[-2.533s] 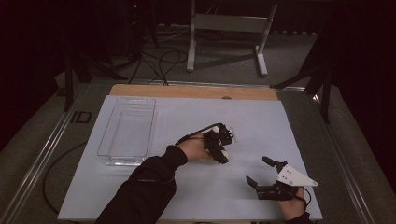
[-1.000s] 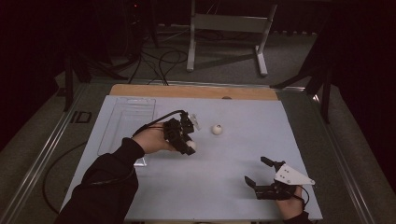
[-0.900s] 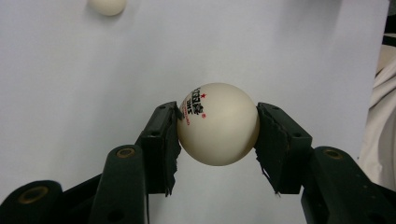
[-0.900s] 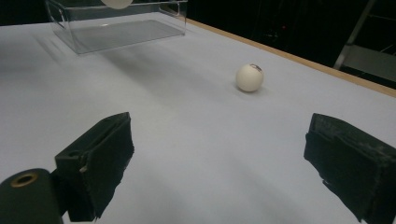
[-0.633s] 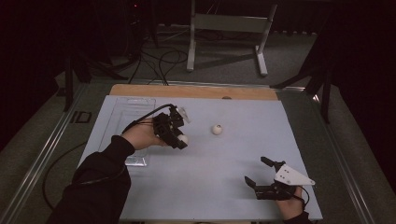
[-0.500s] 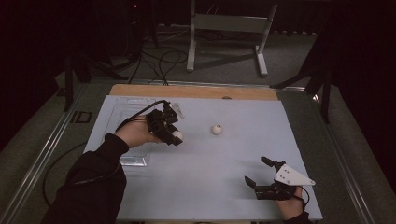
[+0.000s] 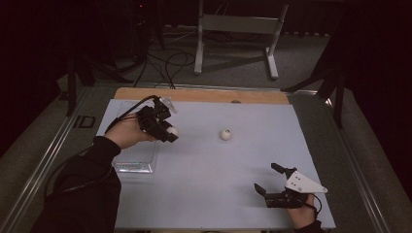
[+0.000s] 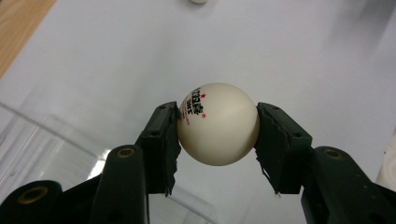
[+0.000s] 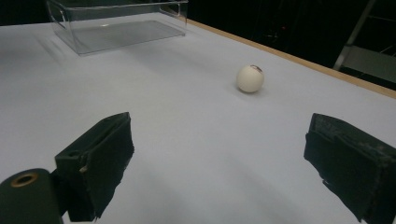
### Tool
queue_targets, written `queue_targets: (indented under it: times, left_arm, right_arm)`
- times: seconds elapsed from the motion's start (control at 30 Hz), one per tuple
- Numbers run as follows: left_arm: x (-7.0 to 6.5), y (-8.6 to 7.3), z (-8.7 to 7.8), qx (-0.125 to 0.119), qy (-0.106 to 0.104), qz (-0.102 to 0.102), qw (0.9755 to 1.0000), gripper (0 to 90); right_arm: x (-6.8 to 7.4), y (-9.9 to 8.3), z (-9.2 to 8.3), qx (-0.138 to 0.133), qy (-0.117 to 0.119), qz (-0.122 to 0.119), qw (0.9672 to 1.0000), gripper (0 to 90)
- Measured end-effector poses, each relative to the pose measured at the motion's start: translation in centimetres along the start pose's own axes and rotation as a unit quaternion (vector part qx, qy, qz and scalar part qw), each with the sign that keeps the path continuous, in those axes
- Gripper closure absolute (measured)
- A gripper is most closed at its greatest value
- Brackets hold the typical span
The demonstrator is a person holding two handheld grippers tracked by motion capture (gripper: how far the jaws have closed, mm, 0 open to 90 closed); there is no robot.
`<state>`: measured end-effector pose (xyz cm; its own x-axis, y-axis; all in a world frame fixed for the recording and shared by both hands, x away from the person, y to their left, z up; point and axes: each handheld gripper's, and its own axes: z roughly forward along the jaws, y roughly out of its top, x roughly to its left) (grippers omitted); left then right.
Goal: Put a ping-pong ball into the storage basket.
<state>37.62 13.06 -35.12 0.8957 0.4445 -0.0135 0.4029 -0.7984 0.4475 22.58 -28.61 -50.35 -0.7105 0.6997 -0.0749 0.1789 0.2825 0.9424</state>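
The left gripper has its jaws clamped on a white ball whose red and black print is readable in its own view; from above, that ball hangs just beside the clear tray. The right gripper, jaws wide and empty, faces a second ball lying well apart from the tray

The worktop is covered by a pale blue-white sheet, with a strip of bare wood showing along its far edge. A clear plastic bin stands on the sheet at the left side. A white ball lies alone near the middle, well apart from the bin.
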Motion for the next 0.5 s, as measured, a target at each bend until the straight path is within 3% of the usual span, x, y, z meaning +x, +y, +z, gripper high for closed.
queue_targets:
  times: [0.23,0.3,0.5]
  left_arm:
    - [1.1,-0.5,-1.2,-0.008,0.018,-0.028,0.9994,52.0]
    - [1.2,-0.5,-1.3,-0.007,0.021,-0.026,0.9994,52.1]
    - [2.2,-0.7,-2.2,-0.021,0.042,-0.057,0.9973,52.1]
  right_arm:
    - [0.0,0.0,0.0,0.001,0.0,-0.002,1.0,8.2]
    - [0.0,0.0,0.0,0.001,0.0,-0.002,1.0,8.2]
    - [0.0,0.0,0.0,0.001,-0.001,-0.002,1.0,8.2]
